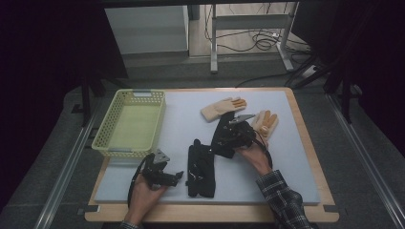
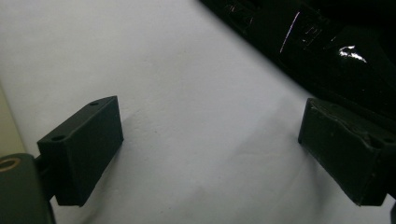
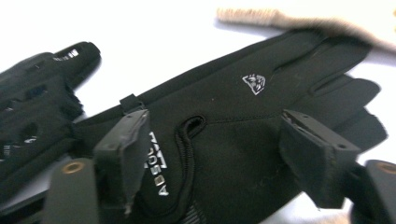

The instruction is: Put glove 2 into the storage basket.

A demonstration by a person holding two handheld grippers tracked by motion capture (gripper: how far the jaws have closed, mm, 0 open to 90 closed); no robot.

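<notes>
Two black gloves lie on the white mat [image 1: 286, 181]. One black glove [image 1: 200, 168] lies lengthwise near the front centre. The other black glove [image 1: 223, 143] [image 3: 243, 112], with a small white logo, lies under my right gripper [image 1: 224, 136] [image 3: 219, 154], whose jaws stand open on either side above it without pressing. My left gripper [image 1: 179, 175] [image 2: 212, 149] rests low over bare mat just left of the front glove, open and holding nothing. That glove's glossy edge [image 2: 327, 51] shows beyond its jaw. Two beige gloves with orange fingertips [image 1: 222, 109] [image 1: 265, 123] lie farther back.
A yellow perforated basket [image 1: 107, 143] stands at the mat's left side, nothing visible inside. The wooden table edge [image 1: 210, 213] runs along the front. A beige glove's cuff [image 3: 299, 21] lies just past the black glove. Table legs and cables are beyond the far edge.
</notes>
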